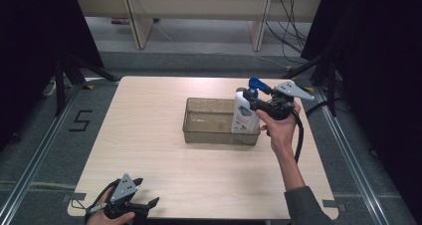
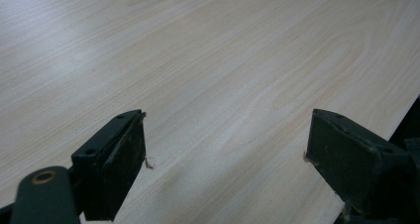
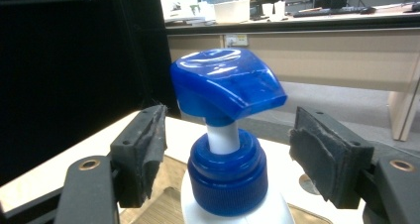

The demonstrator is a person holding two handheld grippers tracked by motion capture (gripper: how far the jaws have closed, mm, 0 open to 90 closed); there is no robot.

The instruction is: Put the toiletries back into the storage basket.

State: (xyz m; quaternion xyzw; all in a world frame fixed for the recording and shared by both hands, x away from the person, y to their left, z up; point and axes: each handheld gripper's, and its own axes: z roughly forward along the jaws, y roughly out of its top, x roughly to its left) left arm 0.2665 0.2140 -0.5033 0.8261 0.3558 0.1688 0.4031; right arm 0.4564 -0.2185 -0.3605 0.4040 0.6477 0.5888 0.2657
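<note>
Tongs open around pump bottle neck.

Pale wooden table, floor marking "5"

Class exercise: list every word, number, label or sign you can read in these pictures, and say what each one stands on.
"5": a black figure marked on the grey floor, left of the table.
Label on the white pump bottle: blue and red print, too small and blurred to read.
Small plate on the desk front far behind the bottle's blue pump head: too blurred to read.
Nothing else is legible.
</note>
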